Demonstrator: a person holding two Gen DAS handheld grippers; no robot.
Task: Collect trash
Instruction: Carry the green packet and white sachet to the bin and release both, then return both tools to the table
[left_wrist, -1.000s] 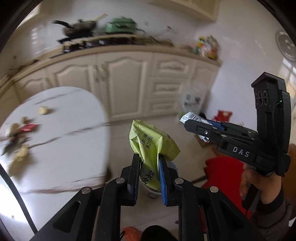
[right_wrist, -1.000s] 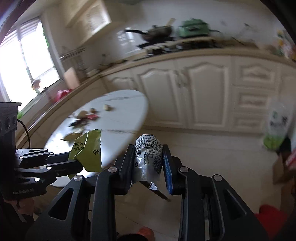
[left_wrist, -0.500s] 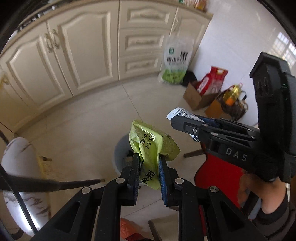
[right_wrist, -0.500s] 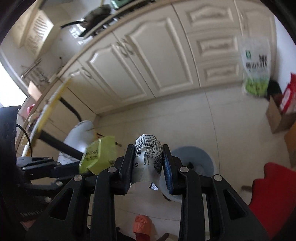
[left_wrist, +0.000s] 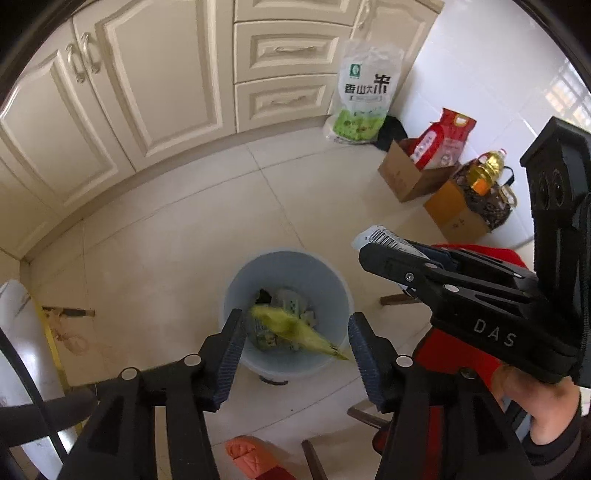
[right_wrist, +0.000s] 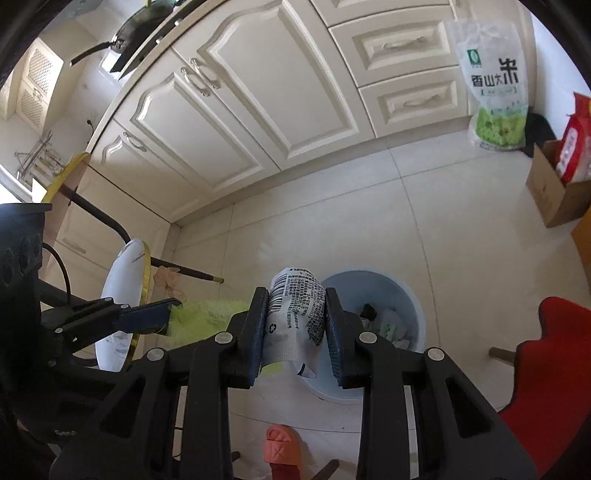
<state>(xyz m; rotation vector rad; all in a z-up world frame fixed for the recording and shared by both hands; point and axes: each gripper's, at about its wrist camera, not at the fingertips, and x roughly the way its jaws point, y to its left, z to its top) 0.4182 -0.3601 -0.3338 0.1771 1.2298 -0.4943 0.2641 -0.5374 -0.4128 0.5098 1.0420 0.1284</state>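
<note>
A pale blue trash bin (left_wrist: 240, 284) stands on the tiled floor with wrappers inside. My left gripper (left_wrist: 295, 321) hangs above it, its jaws opening. A green snack wrapper (left_wrist: 291, 328) is blurred in the gap between them, free of both pads and over the bin's mouth. In the right wrist view that same green wrapper (right_wrist: 207, 314) is a smear beside the left gripper (right_wrist: 170, 317). My right gripper (right_wrist: 296, 295) is shut on a silver wrapper (right_wrist: 295, 314) with a barcode, held just above the near side of the bin (right_wrist: 406, 295). The right gripper (left_wrist: 364, 254) also shows in the left wrist view.
Cream cabinets (left_wrist: 155, 92) run along the back. A rice bag (left_wrist: 364, 92), cardboard boxes (left_wrist: 410, 173) and an oil bottle (left_wrist: 487, 170) stand at the right wall. A red seat (right_wrist: 554, 350) is right of the bin, an orange slipper (left_wrist: 251, 454) is near it, and the white table's edge (right_wrist: 122, 295) is to the left.
Both grippers swung away from the table and dropped over the bin. The left jaws spread apart and the green wrapper slipped out of them. The right grip is unchanged.
</note>
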